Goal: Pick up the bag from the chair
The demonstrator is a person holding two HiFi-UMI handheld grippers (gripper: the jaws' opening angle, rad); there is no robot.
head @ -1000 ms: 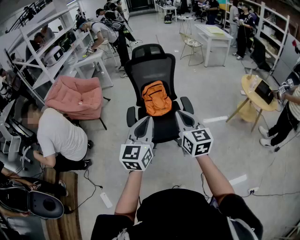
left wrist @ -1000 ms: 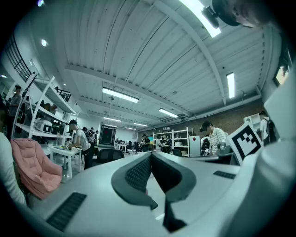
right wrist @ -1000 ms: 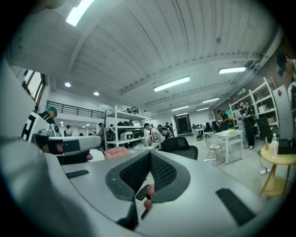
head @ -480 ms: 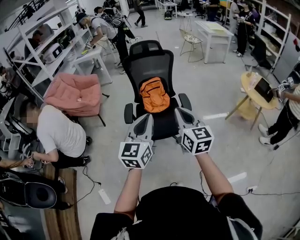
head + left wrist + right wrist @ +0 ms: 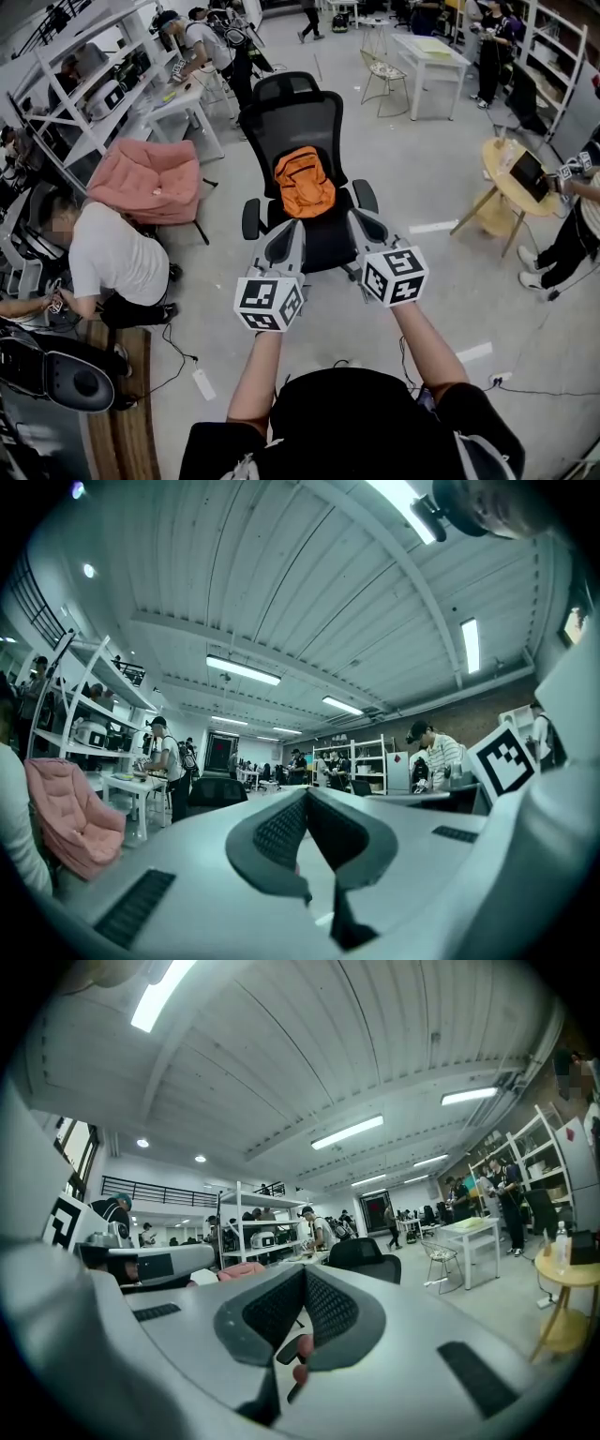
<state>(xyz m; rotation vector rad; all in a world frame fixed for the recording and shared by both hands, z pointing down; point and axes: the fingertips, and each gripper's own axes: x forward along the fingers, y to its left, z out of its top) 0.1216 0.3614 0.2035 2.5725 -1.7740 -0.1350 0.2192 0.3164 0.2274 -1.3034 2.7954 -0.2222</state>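
Propped upright against the backrest of a black office chair [image 5: 291, 117], bottom on the seat: the orange bag [image 5: 305, 181]. Held out side by side near the seat's front edge, apart from the bag and not touching it: left gripper [image 5: 291, 227] and right gripper [image 5: 360, 218]. Both aimed toward the chair, with the bag ahead of and between the 2. On each, jaws pressed together at the tips, nothing clamped. Through the slit beneath the right jaws, a sliver of orange.

The orange bag [image 5: 305, 183] sits upright on the black chair [image 5: 292, 114], against its backrest.
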